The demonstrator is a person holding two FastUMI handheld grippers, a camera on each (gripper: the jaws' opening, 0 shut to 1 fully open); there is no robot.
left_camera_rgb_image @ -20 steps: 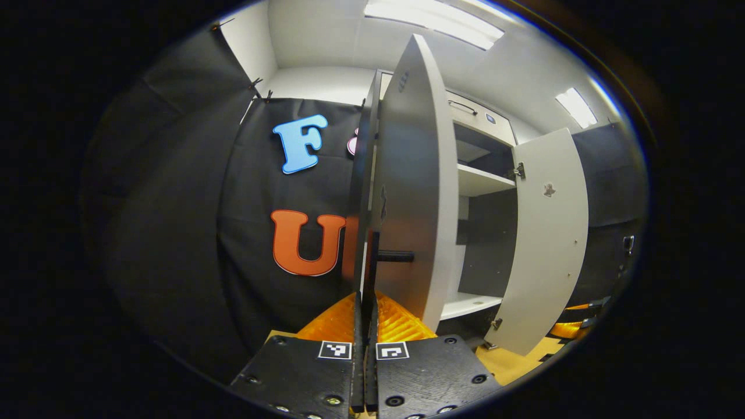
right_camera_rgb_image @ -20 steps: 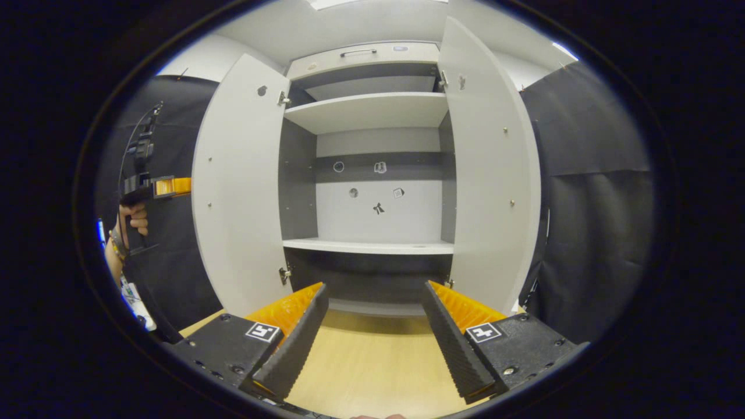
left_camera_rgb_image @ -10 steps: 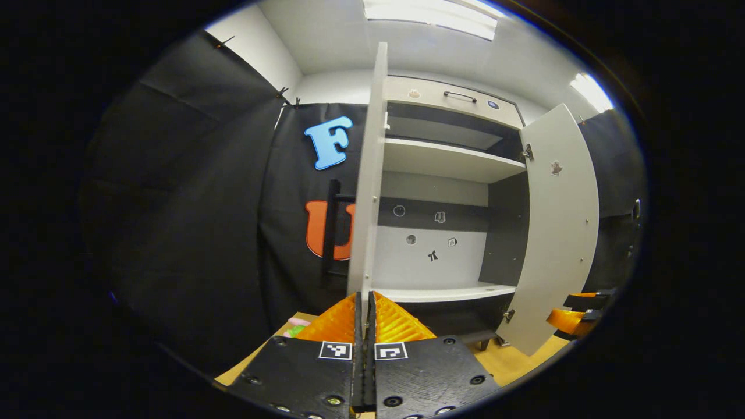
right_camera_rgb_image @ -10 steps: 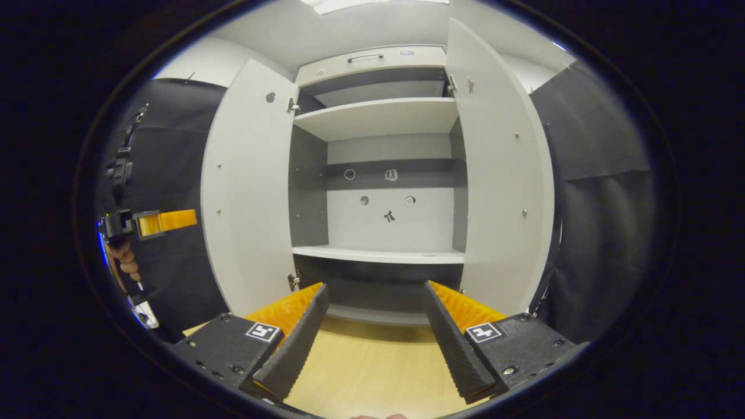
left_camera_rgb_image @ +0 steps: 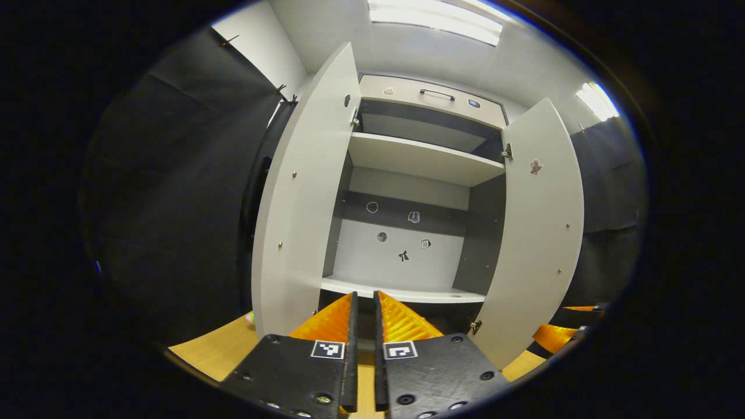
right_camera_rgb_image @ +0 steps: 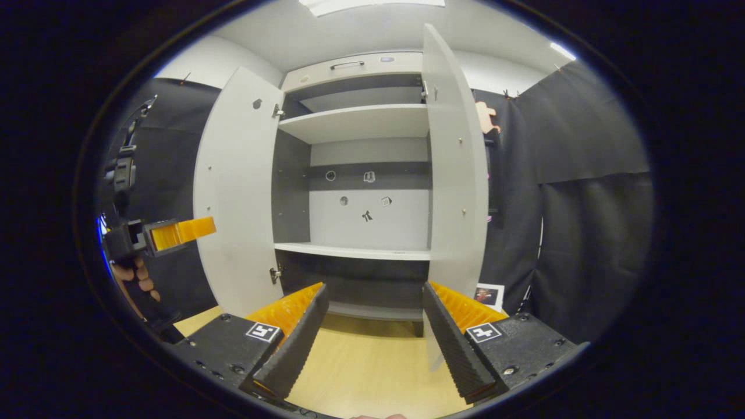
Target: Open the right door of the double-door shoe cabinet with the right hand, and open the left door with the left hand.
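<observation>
The white shoe cabinet [left_camera_rgb_image: 407, 160] stands with both doors swung out. In the left gripper view its left door [left_camera_rgb_image: 302, 192] and right door [left_camera_rgb_image: 541, 233] frame the bare shelves. My left gripper [left_camera_rgb_image: 364, 304] sits low in front of the opening, a narrow gap between its orange fingers and nothing in it. In the right gripper view, my right gripper [right_camera_rgb_image: 375, 297] is wide open before the cabinet [right_camera_rgb_image: 355, 122], touching neither the left door [right_camera_rgb_image: 233, 192] nor the right door [right_camera_rgb_image: 457, 174]. A hand [right_camera_rgb_image: 137, 279] holds the left gripper [right_camera_rgb_image: 177, 231] just left of the left door.
Small stickers dot the cabinet's back panel [left_camera_rgb_image: 401, 244]. A drawer with a dark handle [left_camera_rgb_image: 436, 93] tops the cabinet. Light wooden floor [right_camera_rgb_image: 372, 372] lies before it. A small picture [right_camera_rgb_image: 488, 295] rests low beside the right door. Black cloth hangs on both sides.
My left gripper has let go of the left door's edge, its fingers parting slightly, and turned to face the open cabinet. The right gripper's view has shifted slightly; its fingers stay wide apart.
</observation>
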